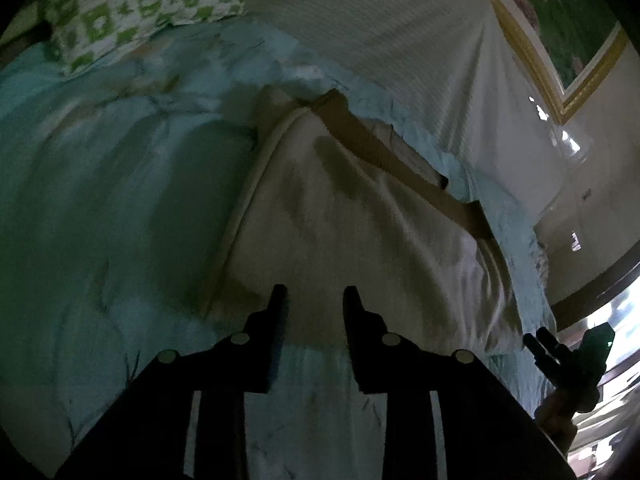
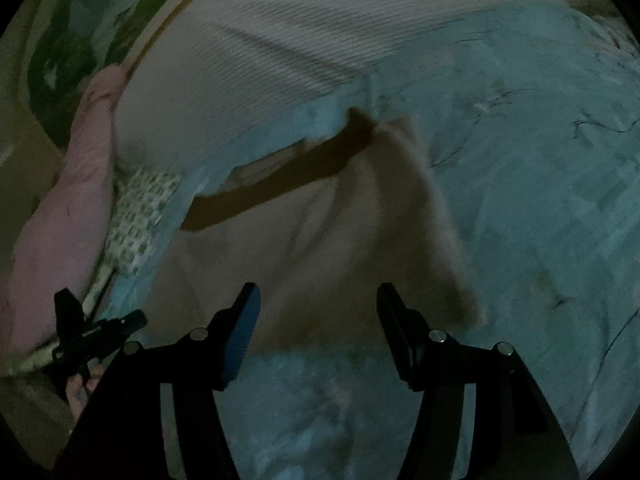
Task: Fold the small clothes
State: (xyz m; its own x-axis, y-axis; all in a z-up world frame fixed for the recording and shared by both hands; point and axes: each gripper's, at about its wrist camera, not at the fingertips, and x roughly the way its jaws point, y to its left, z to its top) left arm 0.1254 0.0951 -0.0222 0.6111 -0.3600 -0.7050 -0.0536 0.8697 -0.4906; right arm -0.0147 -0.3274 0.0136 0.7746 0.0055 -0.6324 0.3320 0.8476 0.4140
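- The garment, a small cream piece with a brown waistband, lies on the light blue bedspread of a bed, near the bedspread's far edge.
- The garment appears folded, with a piped edge running along its left side in the left wrist view; the exact garment type cannot be told in the dim light.
- Left tongs: jaws parted with a clear gap, holding nothing. The tips sit at the garment's near edge; contact with the cloth cannot be confirmed.
- Right tongs: jaws spread wide, holding nothing, positioned over the near hem of the garment. This view is motion-blurred.
- Each tongs shows at the margin of the other camera's view, gripped by a hand.
- A green-and-white patterned pillow lies at the far left of the bed.
- A cream ribbed blanket lies beyond the bedspread.
- A gold-framed picture is at the upper right.
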